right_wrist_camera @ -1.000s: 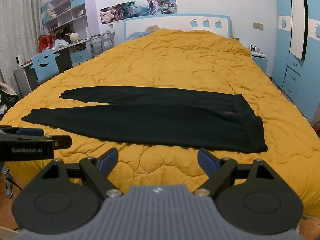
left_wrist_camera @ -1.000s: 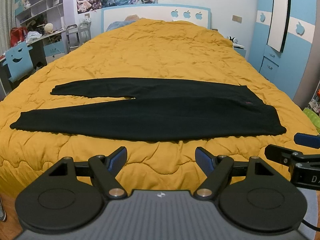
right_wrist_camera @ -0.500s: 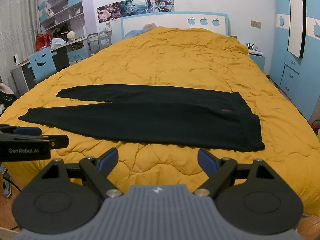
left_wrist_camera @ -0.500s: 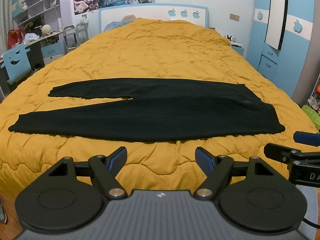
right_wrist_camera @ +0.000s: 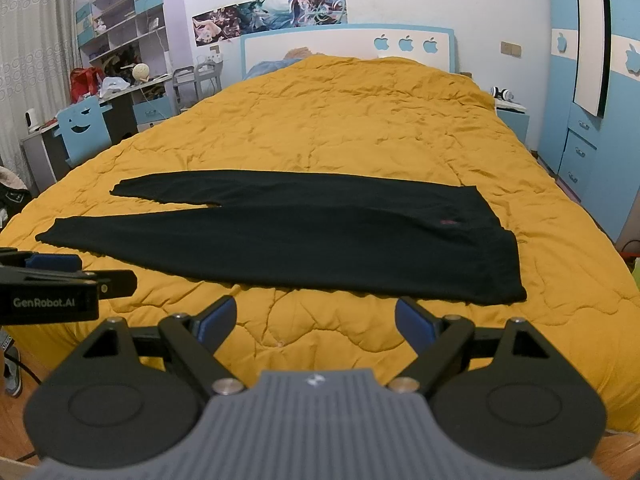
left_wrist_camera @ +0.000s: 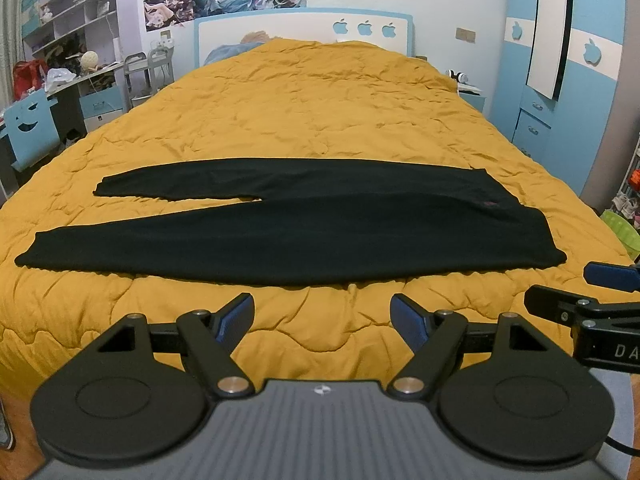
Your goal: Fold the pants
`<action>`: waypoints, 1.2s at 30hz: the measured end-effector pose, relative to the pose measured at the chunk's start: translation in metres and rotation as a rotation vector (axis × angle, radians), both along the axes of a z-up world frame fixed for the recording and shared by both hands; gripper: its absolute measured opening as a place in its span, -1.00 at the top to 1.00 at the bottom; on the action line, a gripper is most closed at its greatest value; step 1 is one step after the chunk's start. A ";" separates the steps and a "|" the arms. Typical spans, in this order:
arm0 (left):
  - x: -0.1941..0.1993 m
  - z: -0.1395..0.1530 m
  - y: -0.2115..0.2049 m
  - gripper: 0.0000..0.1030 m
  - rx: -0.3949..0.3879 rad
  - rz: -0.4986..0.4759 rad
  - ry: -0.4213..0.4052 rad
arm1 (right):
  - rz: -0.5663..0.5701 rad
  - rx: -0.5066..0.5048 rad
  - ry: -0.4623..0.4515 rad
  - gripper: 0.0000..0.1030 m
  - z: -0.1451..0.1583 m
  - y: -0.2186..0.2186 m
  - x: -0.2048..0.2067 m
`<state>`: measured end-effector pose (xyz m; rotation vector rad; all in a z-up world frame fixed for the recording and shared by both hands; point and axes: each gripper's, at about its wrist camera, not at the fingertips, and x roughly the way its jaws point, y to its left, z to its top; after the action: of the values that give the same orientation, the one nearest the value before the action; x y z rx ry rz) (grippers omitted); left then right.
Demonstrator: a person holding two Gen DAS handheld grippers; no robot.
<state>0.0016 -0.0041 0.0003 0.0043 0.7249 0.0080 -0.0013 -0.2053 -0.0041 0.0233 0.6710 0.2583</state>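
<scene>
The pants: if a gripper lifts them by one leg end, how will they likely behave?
The pants lie flat and follow the quilt, so they are probably limp and would drape and trail. They look thin, so likely light. The quilt's wrinkled surface may drag at them, so a push would probably bunch them.

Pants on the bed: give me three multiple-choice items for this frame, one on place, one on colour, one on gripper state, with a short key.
1. Which way does the waistband of the pants point?
A. to the right
B. to the left
C. toward the headboard

2. What colour is the quilt under them?
A. blue
B. mustard yellow
C. white

3. How do the left gripper and right gripper stand?
A. both shut on cloth
B. one holds a cuff
C. both open, clear of the pants

Key: 1 A, the wide end lies right and the cuffs left. 2 B, yellow shows all around the black cloth. 3 C, each pair of fingers is spread over bare quilt.
</scene>
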 end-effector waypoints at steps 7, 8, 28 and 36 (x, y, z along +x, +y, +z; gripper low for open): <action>0.000 0.000 -0.001 -0.76 0.002 -0.002 -0.002 | 0.000 -0.002 0.000 -0.60 0.000 0.001 -0.001; 0.000 0.000 0.000 -0.76 0.002 -0.002 -0.001 | 0.000 -0.001 0.001 -0.60 0.000 0.001 -0.001; 0.000 0.000 0.001 -0.76 0.000 -0.001 -0.001 | 0.000 -0.001 0.003 -0.60 0.000 0.000 -0.001; 0.001 -0.003 -0.001 -0.76 -0.009 -0.001 0.006 | -0.006 -0.004 0.002 -0.60 -0.001 -0.001 0.000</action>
<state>0.0026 -0.0050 -0.0025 -0.0038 0.7306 0.0033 -0.0015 -0.2067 -0.0054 0.0214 0.6733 0.2513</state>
